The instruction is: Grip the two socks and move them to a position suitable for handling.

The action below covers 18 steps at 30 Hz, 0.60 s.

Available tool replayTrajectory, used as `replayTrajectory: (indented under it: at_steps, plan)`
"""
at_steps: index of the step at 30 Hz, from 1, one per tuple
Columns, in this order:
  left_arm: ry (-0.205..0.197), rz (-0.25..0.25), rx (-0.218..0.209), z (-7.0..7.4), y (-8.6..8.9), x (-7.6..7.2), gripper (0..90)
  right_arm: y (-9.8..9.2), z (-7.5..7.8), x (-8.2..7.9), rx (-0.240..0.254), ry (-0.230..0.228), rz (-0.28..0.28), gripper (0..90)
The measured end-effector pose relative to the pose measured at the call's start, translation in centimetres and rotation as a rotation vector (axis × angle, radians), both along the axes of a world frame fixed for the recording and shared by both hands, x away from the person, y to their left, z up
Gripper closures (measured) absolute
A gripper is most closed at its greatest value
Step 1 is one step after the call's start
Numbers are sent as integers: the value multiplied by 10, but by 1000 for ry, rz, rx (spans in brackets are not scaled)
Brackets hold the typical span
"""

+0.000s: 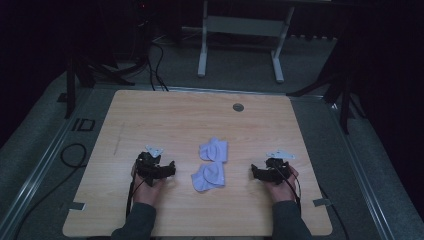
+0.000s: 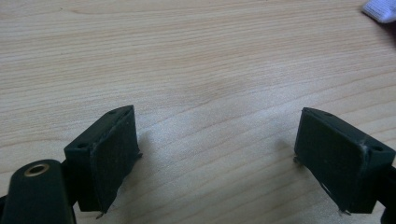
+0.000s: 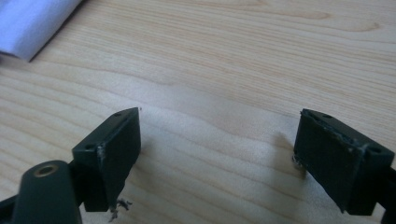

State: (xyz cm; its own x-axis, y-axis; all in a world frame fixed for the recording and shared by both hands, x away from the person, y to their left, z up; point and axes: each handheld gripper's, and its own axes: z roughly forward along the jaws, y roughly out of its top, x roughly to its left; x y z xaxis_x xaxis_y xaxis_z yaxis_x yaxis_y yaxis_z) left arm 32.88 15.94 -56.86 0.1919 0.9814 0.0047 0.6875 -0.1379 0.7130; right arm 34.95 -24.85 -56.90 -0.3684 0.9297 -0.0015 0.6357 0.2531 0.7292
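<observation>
Two pale lavender folded cloth pieces lie mid-table, one (image 1: 214, 149) farther away and one (image 1: 208, 176) nearer to me. My left gripper (image 1: 156, 167) rests on the wood to their left, held by a hand. In the left gripper view its jaws stand wide apart over bare wood, the gripper (image 2: 217, 140) open, with a cloth corner (image 2: 380, 10) at the top right. My right gripper (image 1: 267, 171) sits to the right of the cloths. The right gripper view shows that gripper (image 3: 219, 140) open too, nothing between its jaws, and a cloth edge (image 3: 32, 23) at the top left.
The wooden table (image 1: 150, 115) has a round grey grommet (image 1: 238, 107) near its far edge. Tape tabs mark the near corners (image 1: 75, 205). Cables (image 1: 75, 155) lie on the grey floor at the left; a white desk frame (image 1: 240, 30) stands beyond the table.
</observation>
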Motion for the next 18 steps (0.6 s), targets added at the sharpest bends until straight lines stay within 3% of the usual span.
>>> replayTrajectory:
  at_steps: [4, 7, 11, 15, 16, 17, 18]
  plan:
    - [0, 1, 0, 0, 0, 0, 137, 1, 2, -2, -3, 7, 4, 197]
    - [0, 0, 0, 0, 0, 0, 137, 2, 4, -4, -8, 19, 11, 284]
    - [0, 0, 0, 0, 0, 0, 137, 6, 8, -8, -16, 33, 76, 408]
    - [-1, 4, -1, 0, 0, -1, 140, 14, 11, -14, -31, 29, 129, 672]
    - [-1, 4, -1, 0, 0, -1, 141, 14, 11, -14, -31, 29, 129, 672]
    - [-1, 4, -1, 0, 0, -1, 142, 22, 14, -20, -30, 12, 140, 759]
    - [-1, 4, -1, 0, 0, -1, 142, 22, 14, -20, -30, 12, 140, 759]
